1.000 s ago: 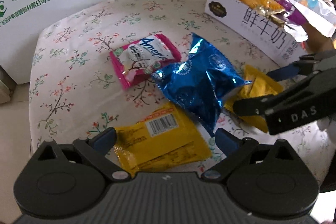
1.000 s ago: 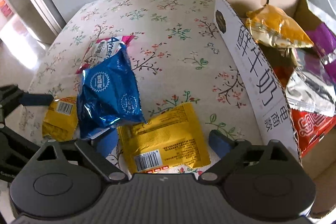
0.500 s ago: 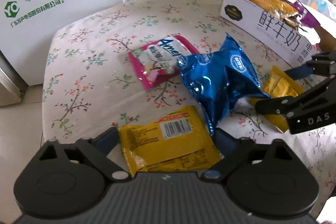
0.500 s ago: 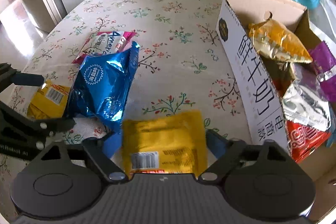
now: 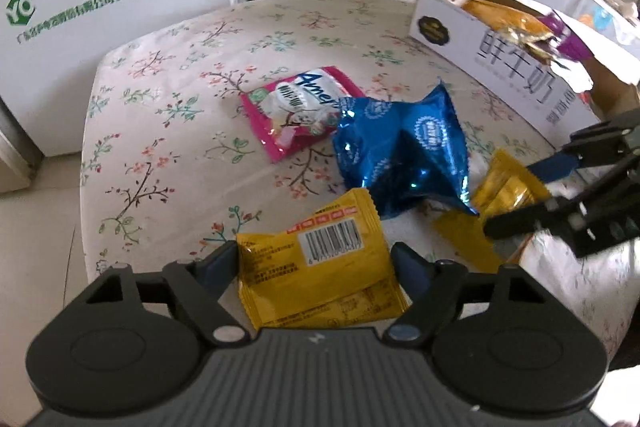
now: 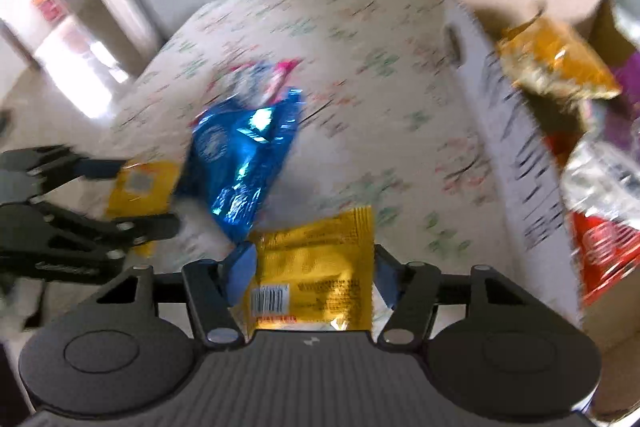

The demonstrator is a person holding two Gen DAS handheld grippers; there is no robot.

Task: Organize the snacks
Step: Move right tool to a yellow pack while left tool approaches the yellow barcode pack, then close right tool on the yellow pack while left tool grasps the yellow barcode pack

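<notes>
Both claws are at the grasping step, each closing on its own yellow packet on the floral worktop (image 5: 160, 131). The left claw (image 5: 316, 259) has its packet (image 5: 316, 267) between its blue pads, which touch the packet's edges. The right claw (image 6: 310, 267) has the other packet (image 6: 316, 263) pinched and crumpling. Both packets lie beside the blue bag (image 5: 400, 155), left of the snack box (image 5: 512, 75). Next, I judge, finish closing, lift, and carry both to the box.

2 yellow packets (image 5: 320, 279) (image 6: 316, 267), blue bag (image 5: 400, 163), pink packet (image 5: 296, 107) on table.
</notes>
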